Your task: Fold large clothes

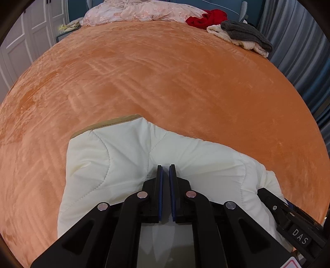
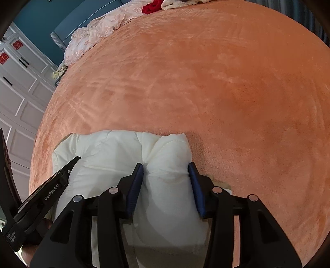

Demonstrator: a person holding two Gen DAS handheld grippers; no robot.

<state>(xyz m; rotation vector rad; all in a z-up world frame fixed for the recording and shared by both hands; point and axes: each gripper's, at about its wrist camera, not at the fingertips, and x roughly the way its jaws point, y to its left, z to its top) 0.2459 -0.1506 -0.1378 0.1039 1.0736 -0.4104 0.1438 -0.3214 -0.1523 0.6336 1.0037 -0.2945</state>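
Observation:
A cream-white quilted garment (image 1: 115, 156) with a tan trim edge (image 1: 107, 124) lies bunched at the near side of an orange plush bed cover (image 1: 165, 82). My left gripper (image 1: 166, 167) is shut on a thin pinch of its fabric, which puckers at the fingertips. In the right wrist view the same garment (image 2: 107, 148) shows as a padded roll. My right gripper (image 2: 166, 168) is shut on a thick fold of it, which fills the gap between the blue pads (image 2: 193, 171). The two grippers are side by side: the left one (image 2: 61, 177) shows beside the right.
At the far end of the bed lie a pink lacy quilt (image 1: 140, 11), a red cloth (image 1: 208, 18) and a grey cloth on a cream one (image 1: 245, 34). White cabinet doors (image 2: 18, 92) stand to the left. Blue-grey curtains (image 1: 305, 51) hang to the right.

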